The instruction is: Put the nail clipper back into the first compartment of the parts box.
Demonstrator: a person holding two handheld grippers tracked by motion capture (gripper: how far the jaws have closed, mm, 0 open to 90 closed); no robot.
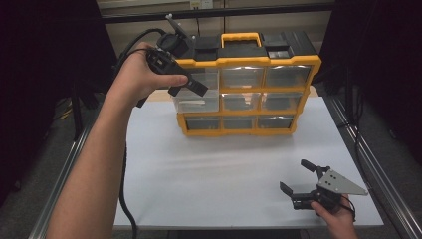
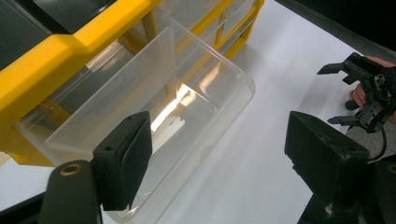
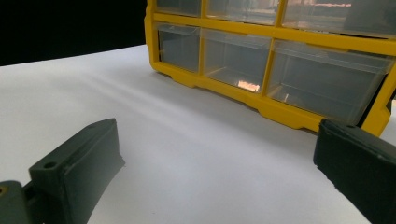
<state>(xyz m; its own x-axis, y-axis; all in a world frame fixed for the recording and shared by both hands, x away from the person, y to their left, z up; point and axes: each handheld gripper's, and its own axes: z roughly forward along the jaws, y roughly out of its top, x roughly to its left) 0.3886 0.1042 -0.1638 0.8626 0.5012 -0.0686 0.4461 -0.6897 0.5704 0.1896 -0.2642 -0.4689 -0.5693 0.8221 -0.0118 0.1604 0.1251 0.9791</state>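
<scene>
A yellow organizer (image 1: 249, 62) with clear drawers stands at the back of the white table (image 1: 224, 169). Its left middle drawer (image 1: 196, 102) is pulled out. In the left gripper view this clear drawer (image 2: 140, 79) holds a small white piece (image 2: 168, 128). My left gripper (image 1: 191, 82) hovers at the organizer's upper left, over the drawer. It (image 2: 224, 154) is open, one jaw above the drawer and the other above the table, with nothing pressed between them. My right gripper (image 1: 293, 175) rests near the table's front right, open and holding nothing.
The organizer (image 3: 280, 39) has a black top with a yellow carry handle (image 1: 241, 37). Its other drawers are pushed in. Metal rails (image 1: 368, 159) run along both table sides. A black cable (image 1: 124, 199) trails along the left edge. White table surface lies between organizer and right gripper.
</scene>
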